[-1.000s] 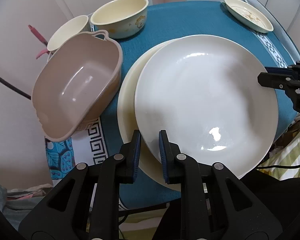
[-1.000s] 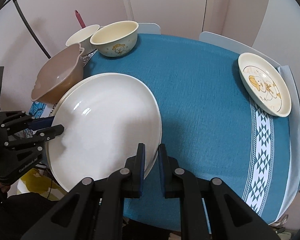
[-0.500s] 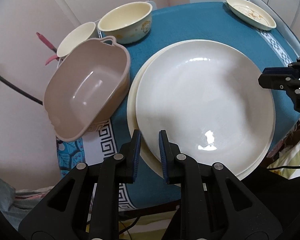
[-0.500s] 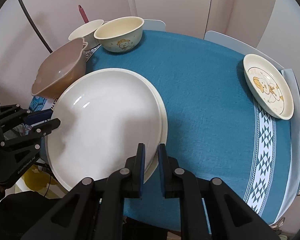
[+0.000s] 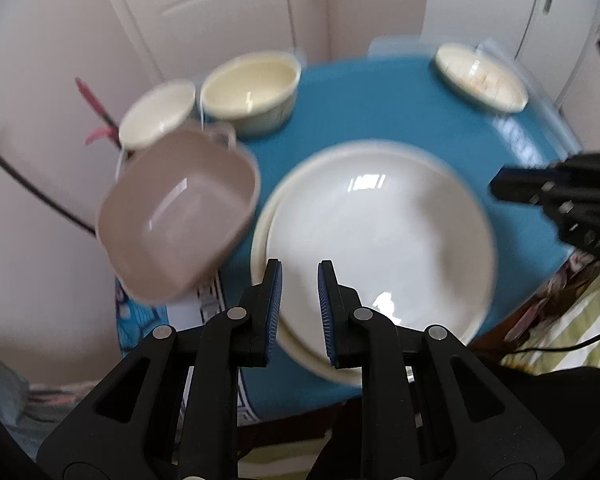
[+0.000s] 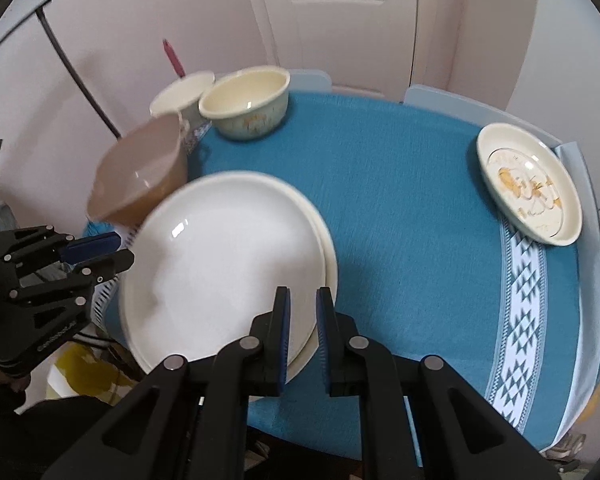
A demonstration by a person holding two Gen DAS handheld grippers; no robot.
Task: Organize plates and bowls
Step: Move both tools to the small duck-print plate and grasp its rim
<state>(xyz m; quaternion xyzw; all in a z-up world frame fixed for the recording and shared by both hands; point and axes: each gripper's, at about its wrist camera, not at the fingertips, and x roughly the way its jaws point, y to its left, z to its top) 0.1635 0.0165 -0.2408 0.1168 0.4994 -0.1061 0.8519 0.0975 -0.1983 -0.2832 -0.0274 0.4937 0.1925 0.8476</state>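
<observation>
On blue tablecloth (image 6: 400, 200): three plates, three bowls; left hand-held gripper (image 5: 299, 280) opening, empty; right (image 6: 302, 300) closed.

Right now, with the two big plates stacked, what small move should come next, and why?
Probably open the right tongs and reach toward the small patterned plate. It sits alone near the far edge of the table, while the big plates lie stacked, and the right tongs are shut on nothing.

place: home dining room; evidence: clothed table (image 6: 400, 200); panelled door (image 6: 340, 20); crockery
</observation>
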